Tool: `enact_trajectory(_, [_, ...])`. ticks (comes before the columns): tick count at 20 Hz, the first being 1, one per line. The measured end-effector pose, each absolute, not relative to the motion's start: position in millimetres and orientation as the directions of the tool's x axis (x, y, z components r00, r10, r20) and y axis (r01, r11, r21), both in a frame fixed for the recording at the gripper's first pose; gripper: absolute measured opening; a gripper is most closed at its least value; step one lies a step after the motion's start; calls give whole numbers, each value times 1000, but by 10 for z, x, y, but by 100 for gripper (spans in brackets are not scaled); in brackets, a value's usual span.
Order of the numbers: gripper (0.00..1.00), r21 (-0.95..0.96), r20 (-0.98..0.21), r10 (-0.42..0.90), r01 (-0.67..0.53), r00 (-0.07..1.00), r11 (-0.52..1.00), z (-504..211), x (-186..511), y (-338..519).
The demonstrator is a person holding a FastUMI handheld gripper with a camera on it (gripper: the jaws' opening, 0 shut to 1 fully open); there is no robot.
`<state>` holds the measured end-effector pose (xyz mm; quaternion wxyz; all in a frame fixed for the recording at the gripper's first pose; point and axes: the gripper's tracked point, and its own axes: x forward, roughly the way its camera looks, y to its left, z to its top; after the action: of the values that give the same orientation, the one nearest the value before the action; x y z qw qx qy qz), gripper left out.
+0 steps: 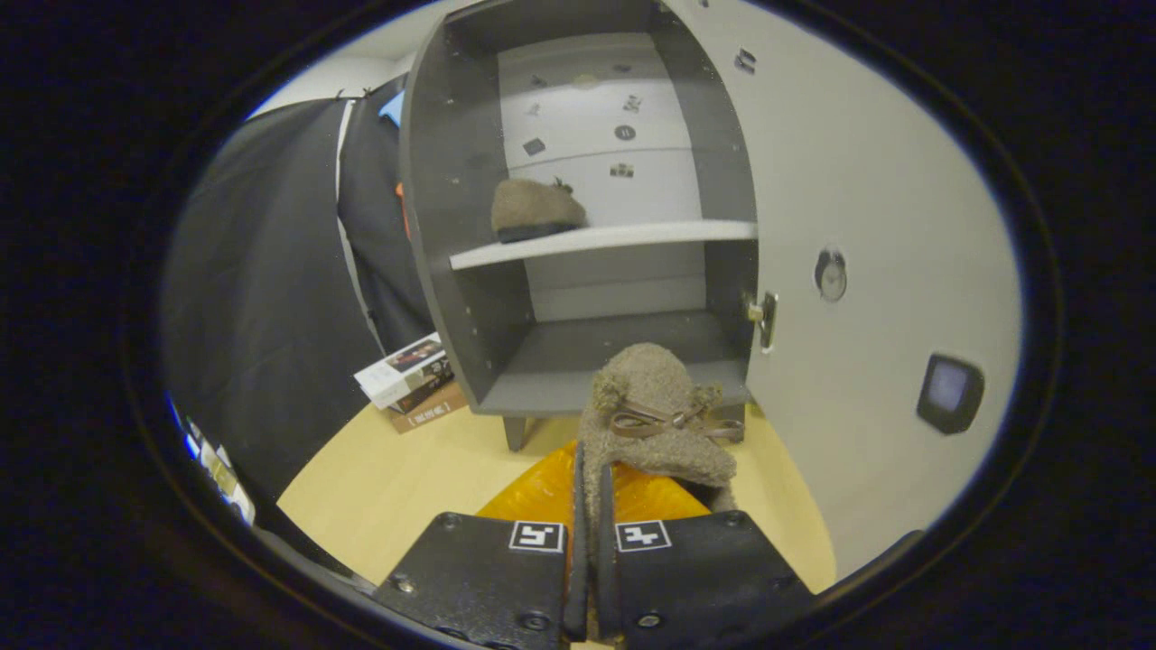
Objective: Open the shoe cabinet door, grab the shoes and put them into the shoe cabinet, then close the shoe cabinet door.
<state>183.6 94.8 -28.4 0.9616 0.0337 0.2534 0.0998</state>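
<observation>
A fuzzy brown shoe (652,415) with a ribbon bow hangs from my gripper (589,492), whose fingers are shut on its rear edge. It is held in the air just in front of the grey shoe cabinet (452,226), level with the lower compartment (614,348). The cabinet door (867,271) stands swung open to the right, with a round knob showing on it. A second matching brown shoe (536,209) rests on the left part of the white upper shelf (632,236).
A stack of books (411,384) lies on the light wooden floor (397,487) left of the cabinet's foot. An orange mat (542,492) lies under the held shoe. Black cloth hangs to the left. A small dark square device (948,391) sits on the door.
</observation>
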Motion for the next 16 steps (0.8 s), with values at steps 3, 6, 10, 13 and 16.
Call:
enact_trajectory(3, [8,89,-432,231,-214,872,973,324,1798,935])
enact_trajectory(6, [8,51,-378,241,-239,894,970,896,1825,917])
enact_trajectory(10, [8,21,-345,228,-236,910,972,1480,1986,881])
enact_trajectory(13, [8,21,-344,214,-221,914,975,1861,2163,819])
enact_trajectory(16, [8,8,-330,184,-192,926,981,2205,2408,817])
